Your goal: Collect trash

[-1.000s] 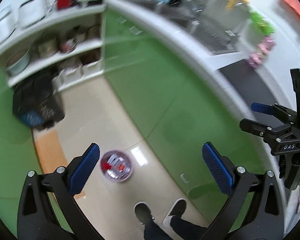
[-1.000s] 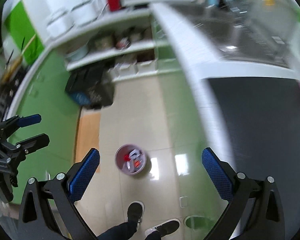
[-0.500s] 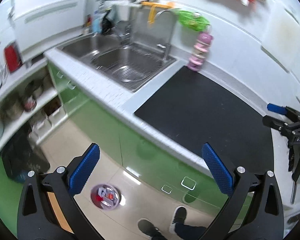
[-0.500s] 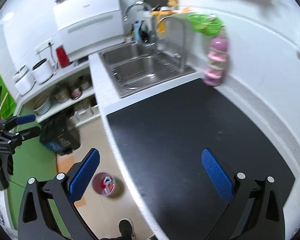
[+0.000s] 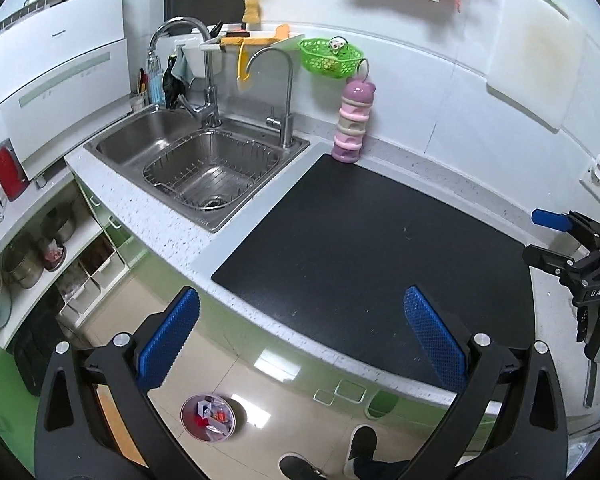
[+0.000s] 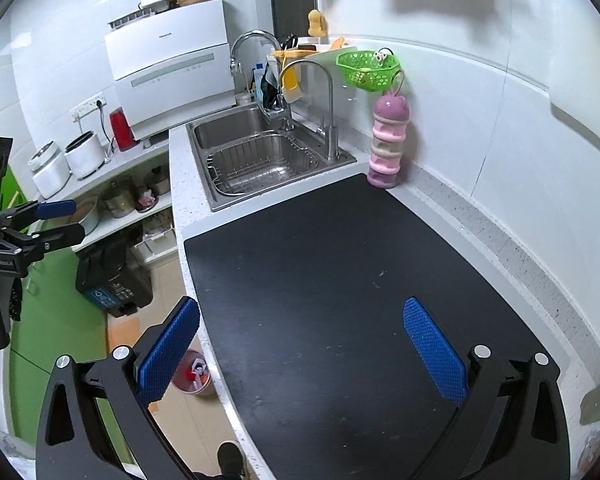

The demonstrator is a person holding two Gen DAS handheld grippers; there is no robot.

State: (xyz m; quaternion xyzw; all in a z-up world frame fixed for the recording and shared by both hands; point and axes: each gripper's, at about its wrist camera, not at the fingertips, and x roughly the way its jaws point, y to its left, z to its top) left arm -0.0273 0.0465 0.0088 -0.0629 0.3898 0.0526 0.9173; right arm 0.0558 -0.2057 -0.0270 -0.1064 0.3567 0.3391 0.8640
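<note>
A small pink trash bin [image 5: 208,417] with red and white scraps inside stands on the tiled floor below the counter; it also shows in the right wrist view [image 6: 193,372]. My left gripper [image 5: 300,336] is open and empty, held high over the counter's front edge. My right gripper [image 6: 300,344] is open and empty above the black mat [image 6: 340,280]. The mat [image 5: 380,240] bears no loose objects. Each gripper appears at the edge of the other's view.
A steel sink [image 5: 204,168] with two faucets lies left of the mat. A pink stacked container [image 5: 354,124] stands at the back wall. Green cabinets [image 5: 260,344] front the counter. Shelves with pots [image 5: 32,256] and a dark bin [image 6: 116,276] stand at the left.
Both grippers have swung up from looking down at the floor and bin to looking over the counter, sink and mat. Both stay open and empty.
</note>
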